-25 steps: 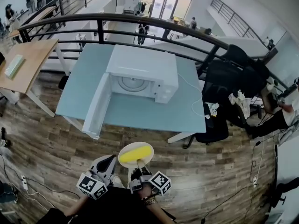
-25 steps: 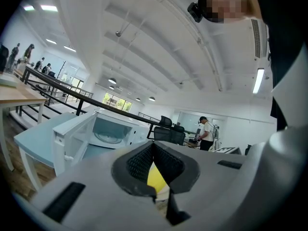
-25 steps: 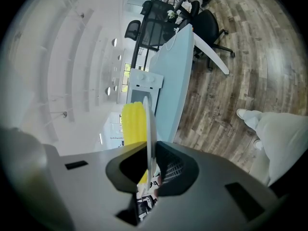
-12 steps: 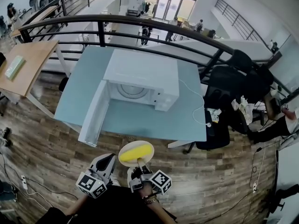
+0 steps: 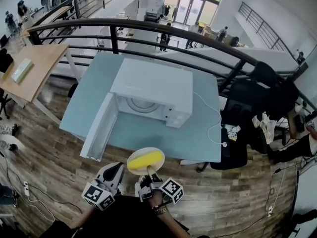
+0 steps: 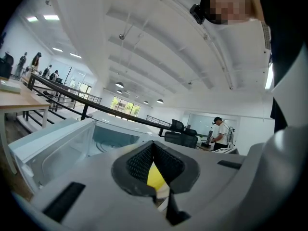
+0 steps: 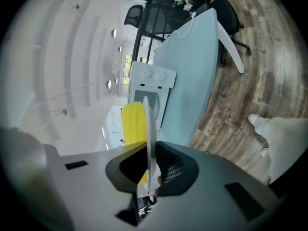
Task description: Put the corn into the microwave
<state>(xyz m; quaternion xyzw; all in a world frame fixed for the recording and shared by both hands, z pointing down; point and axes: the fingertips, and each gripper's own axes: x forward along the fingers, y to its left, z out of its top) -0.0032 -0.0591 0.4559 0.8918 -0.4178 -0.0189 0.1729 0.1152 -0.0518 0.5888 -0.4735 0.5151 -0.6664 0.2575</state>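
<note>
A yellow corn cob [image 5: 144, 160] lies on a small white plate [image 5: 148, 171] that I carry level above the wooden floor, short of the table. My right gripper [image 5: 148, 175] is shut on the plate's near rim; in the right gripper view the plate [image 7: 150, 129] stands edge-on between the pads with the corn [image 7: 133, 124] beside it. My left gripper [image 5: 117, 168] hovers just left of the plate, jaws together and holding nothing; in its own view the corn [image 6: 155, 177] shows beyond its tips. The white microwave [image 5: 151, 86] stands ahead, its door [image 5: 98, 130] swung open to the left.
The microwave sits on a pale blue table [image 5: 148, 130], its white cable [image 5: 210, 120] trailing right. A black railing [image 5: 148, 26] runs behind it. A wooden desk [image 5: 34, 68] stands at the left and black office chairs [image 5: 257, 90] at the right.
The table and microwave have drawn closer and sit lower in the head view. Both grippers and the plate with the corn have advanced toward them, the grip unchanged.
</note>
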